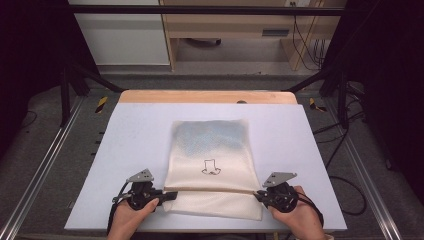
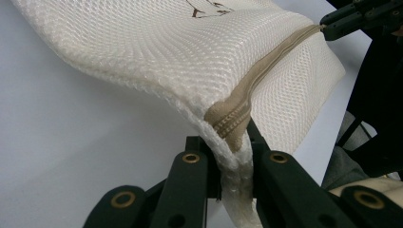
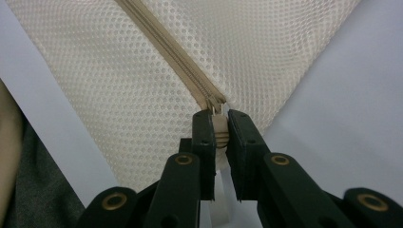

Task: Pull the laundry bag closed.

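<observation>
A cream mesh laundry bag lies on the table with a small dark logo on it and something bluish inside its far half. A beige zipper runs across its near end. My left gripper is shut on the bag's left edge at the zipper's end, lifting that corner a little. My right gripper is shut on the zipper pull at the bag's right edge, where the zipper looks closed along its length.
The bag rests on a pale lilac table top with a wooden strip along its far edge. Black frame posts stand at both sides. Cables trail off the right side.
</observation>
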Available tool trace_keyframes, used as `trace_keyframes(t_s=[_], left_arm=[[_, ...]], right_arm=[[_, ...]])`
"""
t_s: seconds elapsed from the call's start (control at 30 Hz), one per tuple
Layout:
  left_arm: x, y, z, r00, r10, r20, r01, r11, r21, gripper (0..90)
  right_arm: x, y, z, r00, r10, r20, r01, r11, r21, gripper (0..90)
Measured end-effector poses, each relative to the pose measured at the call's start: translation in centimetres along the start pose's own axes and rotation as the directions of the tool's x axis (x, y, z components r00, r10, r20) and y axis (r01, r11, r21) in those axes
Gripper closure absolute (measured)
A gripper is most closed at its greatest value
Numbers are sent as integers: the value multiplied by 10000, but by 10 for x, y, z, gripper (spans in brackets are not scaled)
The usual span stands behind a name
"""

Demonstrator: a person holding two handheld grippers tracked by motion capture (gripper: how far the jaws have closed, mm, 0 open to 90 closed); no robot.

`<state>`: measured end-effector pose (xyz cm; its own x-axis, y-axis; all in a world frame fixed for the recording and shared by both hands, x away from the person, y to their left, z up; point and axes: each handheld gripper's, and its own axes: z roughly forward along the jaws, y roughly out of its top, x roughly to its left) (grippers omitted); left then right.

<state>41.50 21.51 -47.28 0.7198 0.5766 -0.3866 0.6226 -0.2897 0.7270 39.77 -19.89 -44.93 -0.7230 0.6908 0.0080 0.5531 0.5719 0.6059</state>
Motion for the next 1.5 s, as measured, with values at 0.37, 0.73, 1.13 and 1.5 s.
trace_keyframes(t_s=[0.37,0.73,1.13,1.5], left_arm=[[-3,-1,-1,9997,-28,-252,29,10000,36,744],[-9,3,-30,9761,507,-2113,-698,9940,-839,226],[-2,17,-60,9253,1148,-3615,-1564,9838,-878,86],[7,35,-77,9088,1417,-3925,-1843,9802,-729,59]], right_arm=[[2,0,4,10000,-33,-22,33,10000,32,806],[1,13,-2,9923,654,1052,-470,9845,-1692,210],[-7,41,-27,9768,1599,1425,-1036,9349,-3394,78],[-20,64,-44,9683,1852,1674,-1014,9045,-4142,67]])
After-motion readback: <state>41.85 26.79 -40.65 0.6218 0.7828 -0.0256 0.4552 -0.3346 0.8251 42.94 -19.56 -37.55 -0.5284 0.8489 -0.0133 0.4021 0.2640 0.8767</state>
